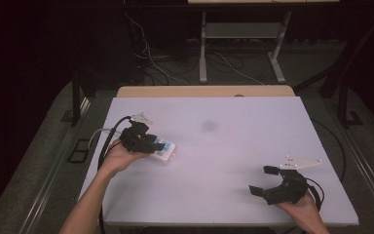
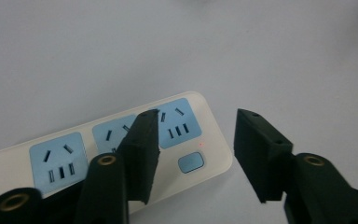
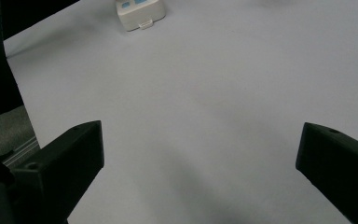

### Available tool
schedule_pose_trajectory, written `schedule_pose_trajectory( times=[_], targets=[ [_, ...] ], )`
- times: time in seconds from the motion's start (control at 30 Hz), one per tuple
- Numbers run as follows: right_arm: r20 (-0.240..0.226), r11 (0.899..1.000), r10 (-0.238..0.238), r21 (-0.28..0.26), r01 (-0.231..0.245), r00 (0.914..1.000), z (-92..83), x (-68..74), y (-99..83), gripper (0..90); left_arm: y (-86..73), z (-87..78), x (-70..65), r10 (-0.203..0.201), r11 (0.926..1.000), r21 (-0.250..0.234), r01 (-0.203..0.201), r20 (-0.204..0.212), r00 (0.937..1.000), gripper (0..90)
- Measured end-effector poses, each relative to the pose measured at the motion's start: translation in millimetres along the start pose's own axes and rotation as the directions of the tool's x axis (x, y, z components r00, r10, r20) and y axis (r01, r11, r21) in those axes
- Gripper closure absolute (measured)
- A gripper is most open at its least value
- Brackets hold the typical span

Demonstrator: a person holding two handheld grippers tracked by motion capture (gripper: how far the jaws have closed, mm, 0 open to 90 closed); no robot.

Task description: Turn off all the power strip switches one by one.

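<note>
A white power strip (image 1: 163, 149) with blue sockets lies flat on the left part of the white table (image 1: 233, 151). My left gripper (image 1: 153, 145) hovers over its right end. In the left gripper view, one jaw crosses above the strip (image 2: 182, 125) between two sockets. The other jaw stands just off the strip's rounded end, with a thin gap showing. The left gripper (image 2: 196, 114) is partly open and its pads do not press the strip. My right gripper (image 1: 260, 179) rests near the table's front right, open wide (image 3: 200, 135) with only bare tabletop between its jaws. The strip's end (image 3: 140, 11) lies far off.
A faint dark smudge (image 1: 208, 126) marks the table's middle back. The strip's grey cord (image 1: 97, 134) runs off the left edge. A wooden edge (image 1: 204, 91) borders the far side. Beyond it are desk legs (image 1: 203, 48) and floor cables (image 1: 151, 58).
</note>
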State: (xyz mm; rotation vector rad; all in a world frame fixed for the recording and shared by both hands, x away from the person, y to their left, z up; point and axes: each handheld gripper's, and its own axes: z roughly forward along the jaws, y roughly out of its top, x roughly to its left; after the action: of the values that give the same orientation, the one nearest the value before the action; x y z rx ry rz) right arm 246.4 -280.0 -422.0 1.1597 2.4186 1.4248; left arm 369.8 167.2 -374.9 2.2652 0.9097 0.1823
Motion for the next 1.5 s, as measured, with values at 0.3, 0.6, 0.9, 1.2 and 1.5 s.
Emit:
schedule_pose_trajectory(
  times=[0.3,0.6,0.9,1.2,1.5],
  targets=[
    [-0.002,1.0,-0.005,0.007,0.005,1.0,0.8,0.4,-0.2,0.7,-1.6,7.4,4.9,0.003,0.9989,0.047,-0.004,0.016,0.9999,73.7],
    [-0.001,1.0,-0.009,0.012,0.009,1.0,1.1,0.5,-0.4,0.8,-2.2,13.7,7.9,0.013,0.997,0.075,-0.015,0.035,0.9993,88.9],
    [-0.001,1.0,-0.011,0.014,0.011,0.9999,1.4,0.5,-0.5,0.7,-3.9,19.5,9.1,0.027,0.9932,0.112,-0.032,0.04,0.9988,89.0],
    [-0.004,1.0,-0.016,0.019,0.016,0.9999,1.8,1.1,-0.7,0.7,-4.3,26.7,7.4,0.035,0.9899,0.135,-0.043,0.059,0.9977,89.0],
    [-0.005,1.0,-0.019,0.024,0.019,0.9998,2.3,1.4,-0.8,0.8,-4.8,29.7,9.2,0.042,0.9866,0.154,-0.052,0.068,0.9968,89.1]
  ],
)
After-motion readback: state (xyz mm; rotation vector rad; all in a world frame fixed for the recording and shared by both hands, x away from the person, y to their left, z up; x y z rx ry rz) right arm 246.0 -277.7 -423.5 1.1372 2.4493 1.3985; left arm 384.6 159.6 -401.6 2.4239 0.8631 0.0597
